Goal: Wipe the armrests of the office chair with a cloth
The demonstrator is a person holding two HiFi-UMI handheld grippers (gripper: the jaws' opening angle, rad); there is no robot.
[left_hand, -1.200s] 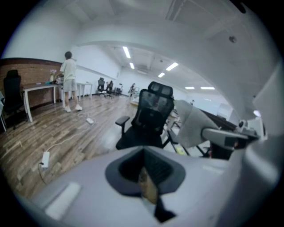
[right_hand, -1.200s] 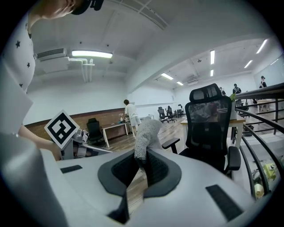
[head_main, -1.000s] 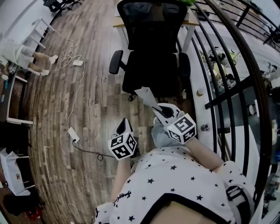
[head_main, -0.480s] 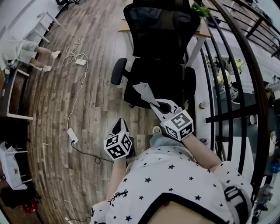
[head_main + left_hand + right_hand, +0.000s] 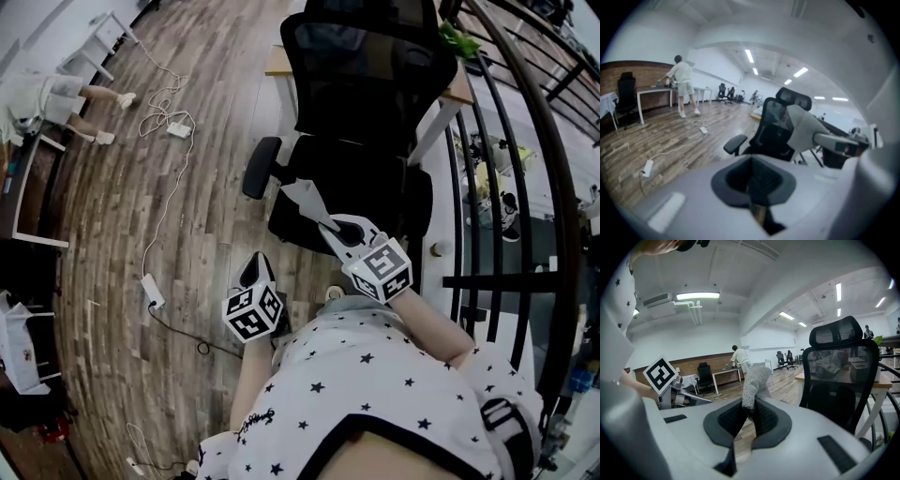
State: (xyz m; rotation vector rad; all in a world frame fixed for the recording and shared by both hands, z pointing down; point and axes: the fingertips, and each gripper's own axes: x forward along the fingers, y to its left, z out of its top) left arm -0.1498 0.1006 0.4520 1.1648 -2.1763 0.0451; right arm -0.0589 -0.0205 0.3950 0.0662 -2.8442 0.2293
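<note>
The person is standing just in front of the office chair, holding both tools out toward it. The right gripper is pinching a pale cloth between its jaws, and the cloth's free end is sticking out past the tips, over the seat's near edge. The cloth is sitting apart from the left armrest. The left gripper is hanging lower, its jaws pressed together with nothing between them. A white cable is trailing across the wooden floor, and another person is bending over a desk far across the room.
</note>
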